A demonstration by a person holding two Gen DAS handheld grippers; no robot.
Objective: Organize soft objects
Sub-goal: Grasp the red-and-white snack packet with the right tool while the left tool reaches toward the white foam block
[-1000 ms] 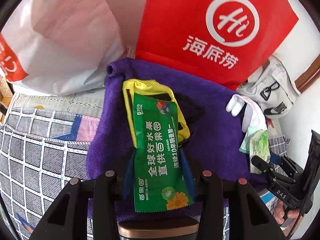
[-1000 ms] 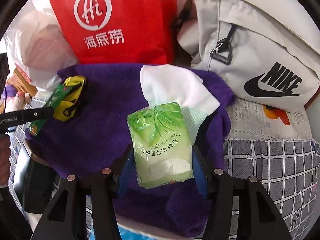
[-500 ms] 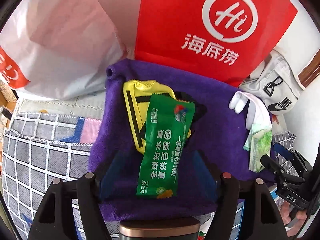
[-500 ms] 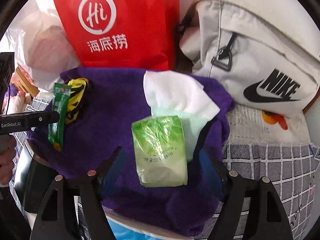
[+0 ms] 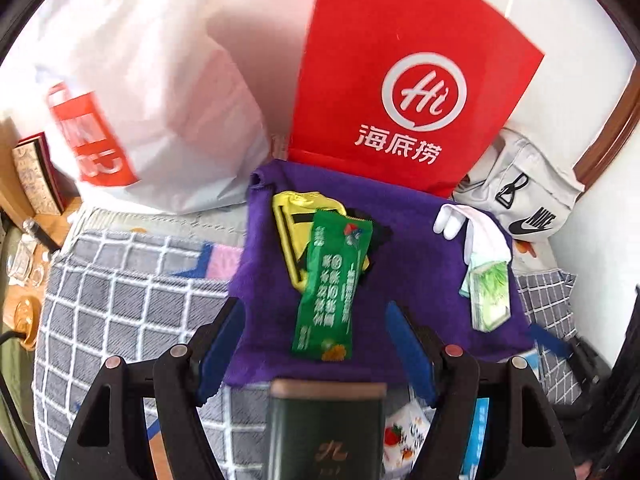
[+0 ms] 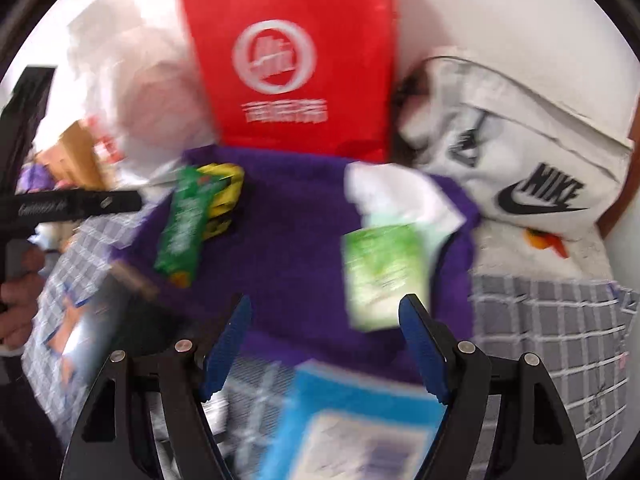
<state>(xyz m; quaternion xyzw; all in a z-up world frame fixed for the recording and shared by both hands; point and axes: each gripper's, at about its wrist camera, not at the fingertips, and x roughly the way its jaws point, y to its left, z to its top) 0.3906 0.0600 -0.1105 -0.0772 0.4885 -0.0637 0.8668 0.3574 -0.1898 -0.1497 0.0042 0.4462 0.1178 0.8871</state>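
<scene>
A purple towel (image 5: 408, 240) lies spread on the checked bed cover; it also shows in the right wrist view (image 6: 288, 240). On its left part a green snack packet (image 5: 332, 288) lies over a yellow pouch (image 5: 292, 220). On its right part a light green tissue pack (image 6: 380, 276) lies over a white cloth (image 6: 396, 196). My left gripper (image 5: 316, 340) is open and empty, just short of the green packet. My right gripper (image 6: 324, 344) is open and empty, back from the tissue pack, which sits near its right finger.
A red Hi bag (image 5: 404, 80) and a white plastic bag (image 5: 140, 92) stand behind the towel. A grey Nike bag (image 6: 516, 152) lies at the right. A dark box (image 5: 326, 428) and a blue box (image 6: 360, 424) sit near the front. The checked cover (image 5: 120, 312) extends left.
Both grippers opened and let go: the green packet and the tissue pack now lie on the towel. Both grippers have pulled back toward me; the right view is blurred by motion.
</scene>
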